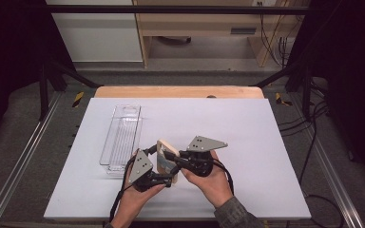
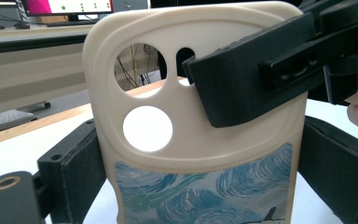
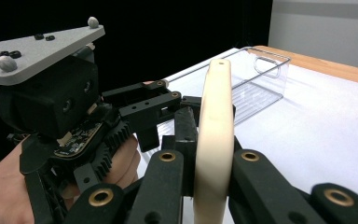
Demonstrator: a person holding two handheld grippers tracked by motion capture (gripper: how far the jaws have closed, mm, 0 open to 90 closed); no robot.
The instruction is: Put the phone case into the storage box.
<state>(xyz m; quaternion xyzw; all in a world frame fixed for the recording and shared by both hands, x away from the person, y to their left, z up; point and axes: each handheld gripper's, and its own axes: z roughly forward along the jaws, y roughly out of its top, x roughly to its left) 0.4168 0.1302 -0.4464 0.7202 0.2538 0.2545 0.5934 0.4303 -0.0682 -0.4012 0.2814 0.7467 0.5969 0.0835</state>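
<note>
Scene: white-topped table (image 1: 266,156) with a wooden far edge, seen from above; two hands entering from the near side, each with a black two-finger gripper.

Held thing: cream-coloured phone case with round camera cut-outs and a blue-and-white swirl print on its lower back (image 2: 200,154); upright, lifted just above the table, near its front edge and a little left of centre; seen edge-on as a thin cream slab in the right gripper view (image 3: 214,140).

Left gripper (image 1: 164,176): fingers clamped on the case's two long sides, one black pad (image 2: 81,172) pressed against each edge, low on the case; grey three-cornered plate on top.

Right gripper (image 1: 171,159): fingers drawn together on the case, one on its front face and one on its back, pinching the thin wall near the camera cut-outs; one black finger (image 2: 251,79) lying across the back of the case, beside the small oblong cut-out.

Hands: left hand (image 1: 135,194) and right hand (image 1: 214,183) close together, just behind the case on the near side.

Beside the case: long clear plastic tray with a handle slot at its far end (image 1: 121,137), flat on the table, just left of the case and reaching away beyond it.

Beyond the case: pale wooden furniture and loose cables past the table's far edge.
</note>
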